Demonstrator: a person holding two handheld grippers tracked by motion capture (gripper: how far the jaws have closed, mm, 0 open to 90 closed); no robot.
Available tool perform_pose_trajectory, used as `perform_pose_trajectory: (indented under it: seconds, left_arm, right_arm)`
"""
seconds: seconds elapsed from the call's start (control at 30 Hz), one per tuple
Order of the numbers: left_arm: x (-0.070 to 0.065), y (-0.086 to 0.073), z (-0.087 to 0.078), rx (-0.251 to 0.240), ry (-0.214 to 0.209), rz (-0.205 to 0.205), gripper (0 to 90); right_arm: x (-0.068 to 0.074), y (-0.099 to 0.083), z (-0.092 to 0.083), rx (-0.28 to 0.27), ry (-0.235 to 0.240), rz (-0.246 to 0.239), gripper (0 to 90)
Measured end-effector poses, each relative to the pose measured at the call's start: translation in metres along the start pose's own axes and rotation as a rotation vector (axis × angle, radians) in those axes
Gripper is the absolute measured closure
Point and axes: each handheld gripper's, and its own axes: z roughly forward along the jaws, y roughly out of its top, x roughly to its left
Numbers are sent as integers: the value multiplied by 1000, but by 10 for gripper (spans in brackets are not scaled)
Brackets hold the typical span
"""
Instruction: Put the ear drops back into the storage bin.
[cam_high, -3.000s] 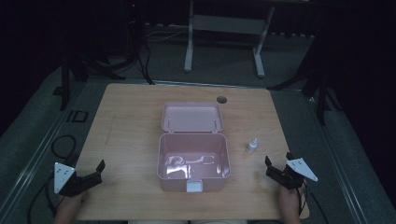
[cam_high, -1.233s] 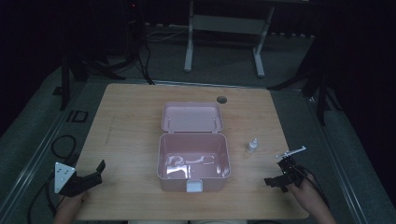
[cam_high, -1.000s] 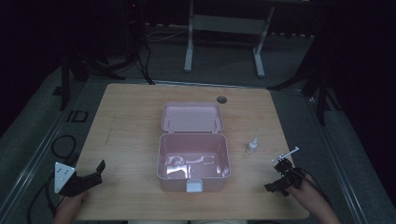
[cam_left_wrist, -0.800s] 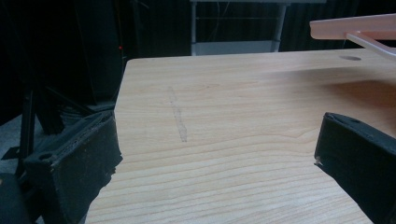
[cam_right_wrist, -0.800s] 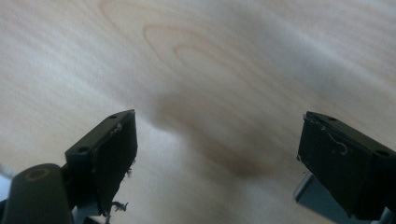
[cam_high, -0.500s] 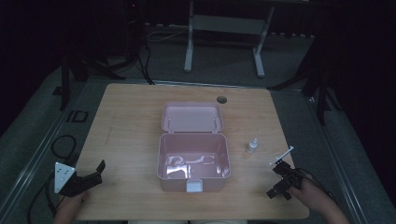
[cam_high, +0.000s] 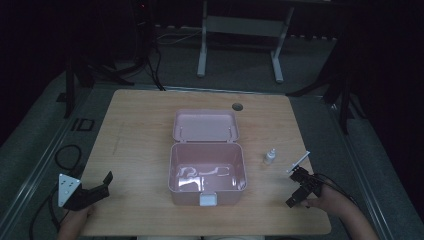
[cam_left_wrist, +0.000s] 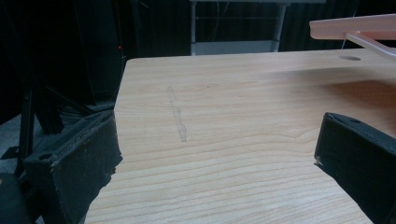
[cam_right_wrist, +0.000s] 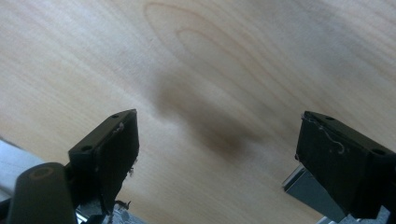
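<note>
Two black two-jaw grippers sat at the near corners of a light wooden table (cam_high: 140, 125), one in each of the person's hands. The left gripper (cam_high: 95, 187) rested low at the near left corner, a grey three-cornered plate on its back, its jaws pointing toward the middle of the table; in the left gripper view its jaws stood wide apart over bare wood grain, holding nothing. The right gripper (cam_high: 296, 194) was at the near right corner, tipped downward toward the tabletop, with the person's right hand (cam_high: 325, 197) behind it; in the right gripper view its jaws were likewise spread apart with only wood and a soft dark shadow between them. At the centre of the table stood a pale pink plastic box (cam_high: 207, 175), open, with its hinged lid (cam_high: 205, 125) laid back flat on the far side and a white latch on its near wall. Some whitish items lay on the floor of the box, too faint to identify. Just to the right of the box, well apart from either gripper, a small clear bottle with a white cap (cam_high: 269, 156) stood upright. A dark round cable hole (cam_high: 237, 106) sat near the far edge of the table, beyond the lid. The lid's pink edge (cam_left_wrist: 352, 25) showed at the upper right of the left gripper view.
</note>
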Motion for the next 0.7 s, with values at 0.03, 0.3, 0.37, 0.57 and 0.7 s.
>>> perform_pose_trajectory:
  seconds: [0.03,0.3,0.37,0.57,0.7]
  left_arm:
    - [0,0,0,0,0,0,4]
    - [0,0,0,0,-1,1,4]
    - [0,0,0,0,-1,0,4]
    - [0,0,0,-1,-3,0,4]
    - [0,0,0,0,-3,0,4]
  right_arm:
    - [-1,1,0,-3,4,2,128]
    - [-6,16,-6,-10,-9,6,128]
    - [-8,20,-6,-8,-15,11,128]
    - [-12,34,-11,-16,-29,21,136]
    - [-14,46,-13,-26,-27,26,141]
